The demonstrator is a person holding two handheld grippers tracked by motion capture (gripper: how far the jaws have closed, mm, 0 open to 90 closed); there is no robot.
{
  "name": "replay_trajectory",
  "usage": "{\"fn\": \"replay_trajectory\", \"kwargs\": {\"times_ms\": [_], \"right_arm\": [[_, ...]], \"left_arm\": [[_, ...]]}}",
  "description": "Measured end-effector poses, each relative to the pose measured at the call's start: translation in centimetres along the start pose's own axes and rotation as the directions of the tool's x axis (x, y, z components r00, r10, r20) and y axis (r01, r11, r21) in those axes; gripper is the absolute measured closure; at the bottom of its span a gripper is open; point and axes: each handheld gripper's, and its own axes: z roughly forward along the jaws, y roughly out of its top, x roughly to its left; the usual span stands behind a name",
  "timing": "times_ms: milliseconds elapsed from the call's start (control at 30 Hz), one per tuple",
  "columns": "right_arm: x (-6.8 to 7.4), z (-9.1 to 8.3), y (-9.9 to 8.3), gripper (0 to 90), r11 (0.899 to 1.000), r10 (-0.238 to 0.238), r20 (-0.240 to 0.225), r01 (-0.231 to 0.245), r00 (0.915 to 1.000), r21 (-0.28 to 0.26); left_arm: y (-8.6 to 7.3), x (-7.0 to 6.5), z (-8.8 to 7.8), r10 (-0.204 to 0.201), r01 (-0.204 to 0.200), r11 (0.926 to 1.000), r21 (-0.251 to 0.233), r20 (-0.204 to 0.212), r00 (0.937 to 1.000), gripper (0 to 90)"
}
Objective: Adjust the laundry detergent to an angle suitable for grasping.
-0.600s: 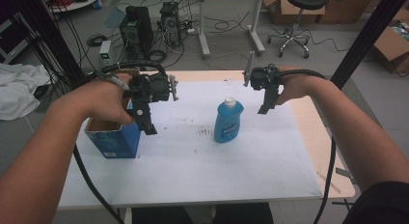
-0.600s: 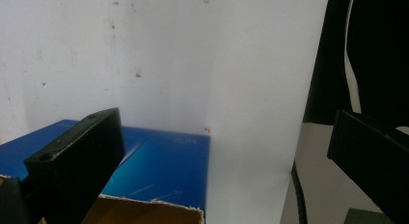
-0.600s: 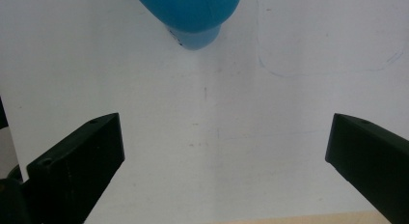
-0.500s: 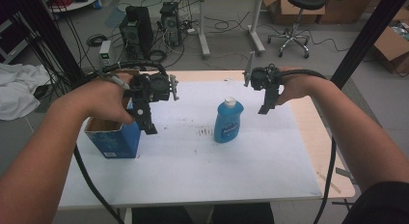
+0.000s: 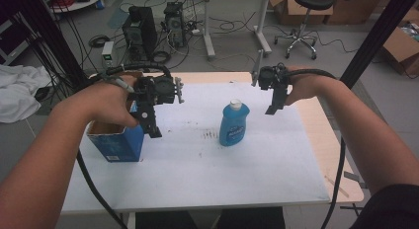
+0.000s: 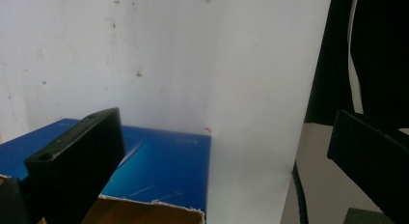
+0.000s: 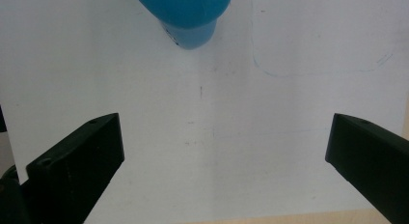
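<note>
Nothing has shifted since earlier: left gripper (image 5: 154, 128) open over box (image 5: 116, 142) near table (image 5: 197, 184) left edge, right gripper (image 5: 273, 106) open beside bottle (image 5: 233, 124); approach step, next close in and grasp.

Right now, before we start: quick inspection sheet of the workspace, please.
Surface: white sheet on a light wooden table; a few dark specks and marks mid-sheet.
Job's things: blue bottle with a white cap, upright near the centre; open blue box, upright at the left.
Clutter: nothing seen on the table.
Grippers: left gripper open, above the box's right edge, nothing held; right gripper open, above the sheet beside the bottle, nothing held.
Cables: a black cable trails from each gripper over the table's near edge.
Surroundings: computer towers, floor cables, stool, cardboard boxes, white cloth at the left.
</note>
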Motion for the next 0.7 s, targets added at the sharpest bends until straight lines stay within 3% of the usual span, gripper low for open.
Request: {"fn": "replay_trajectory", "kwargs": {"times_ms": [700], "right_arm": [[0.5, -2.4, 2.0, 0.0, 0.993, -0.101, 0.027, 0.103, 0.9945, -0.058]], "left_arm": [[0.1, -1.0, 0.0, -0.005, 0.005, 1.0, 0.006, -0.006, 1.0, 0.1]]}}
